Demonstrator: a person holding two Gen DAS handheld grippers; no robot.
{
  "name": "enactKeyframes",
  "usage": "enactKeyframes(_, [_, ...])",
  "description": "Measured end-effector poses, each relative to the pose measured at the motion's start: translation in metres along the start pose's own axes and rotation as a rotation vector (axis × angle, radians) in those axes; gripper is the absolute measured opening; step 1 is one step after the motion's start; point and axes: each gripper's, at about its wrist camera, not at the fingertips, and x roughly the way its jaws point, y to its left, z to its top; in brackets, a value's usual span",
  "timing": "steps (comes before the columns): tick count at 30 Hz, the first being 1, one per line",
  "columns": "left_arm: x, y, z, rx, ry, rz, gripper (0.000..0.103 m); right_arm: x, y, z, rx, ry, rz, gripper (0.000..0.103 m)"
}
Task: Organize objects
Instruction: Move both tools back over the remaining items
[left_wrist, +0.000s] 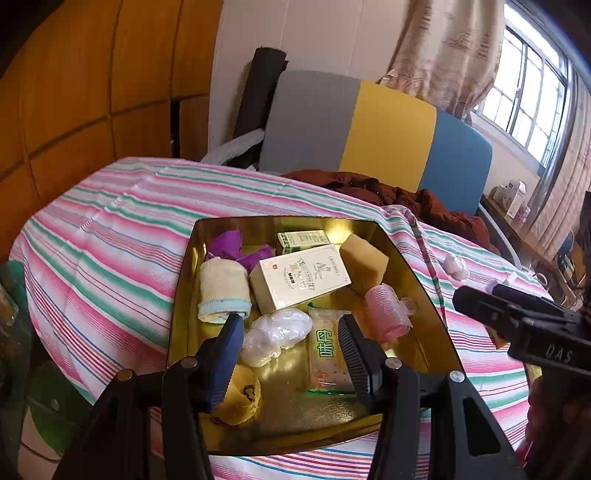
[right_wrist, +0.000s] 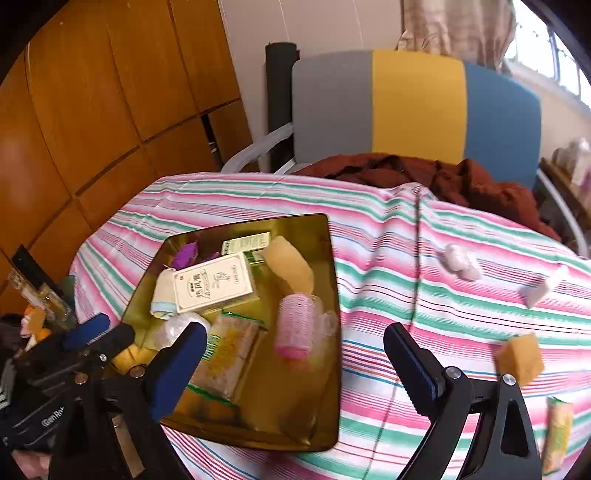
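gold tin tray (left_wrist: 424, 295) sits on the striped tablecloth (left_wrist: 110, 240), near its front edge; shiny sheet metal, stiff, shallow walls, probably slick, so best left where it is and filled. inside it, largest first: white carton (left_wrist: 301, 277), rigid card, light, take it across the short sides; tan sponge block (left_wrist: 364, 260), soft, will squash, light squeeze at mid-body; rolled sock (left_wrist: 221, 291), cream with pale blue cuff, limp and grippy; cracker packet (left_wrist: 327, 354), crinkly film, contents likely brittle, pinch an edge seam; pink hair roller (left_wrist: 388, 314), ribbed hollow cylinder, may roll; crumpled clear plastic (left_wrist: 277, 332), almost weightless. still loose on the cloth: a second tan sponge cube (right_wrist: 519, 358), a pale pink wrapped bundle (right_wrist: 460, 260), a small white piece (right_wrist: 543, 286), a packet (right_wrist: 557, 432) at the right edge. left gripper (left_wrist: 290, 323) hangs over the tray, jaws apart, nothing between. right gripper (right_wrist: 295, 343) is spread wide and empty, beside the tray.
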Motion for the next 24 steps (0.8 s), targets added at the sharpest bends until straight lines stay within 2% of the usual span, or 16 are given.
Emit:
enactKeyframes(13, [-0.013,-0.022,-0.003,0.089,-0.021,-0.006,0.054,-0.023,0.0,-0.023,-0.018,-0.046,-0.091,0.101])
enactKeyframes(24, [-0.01,-0.047,-0.012,0.159,0.004,-0.032,0.054,-0.031,-0.014,-0.039,-0.018,-0.044,-0.148,0.101])
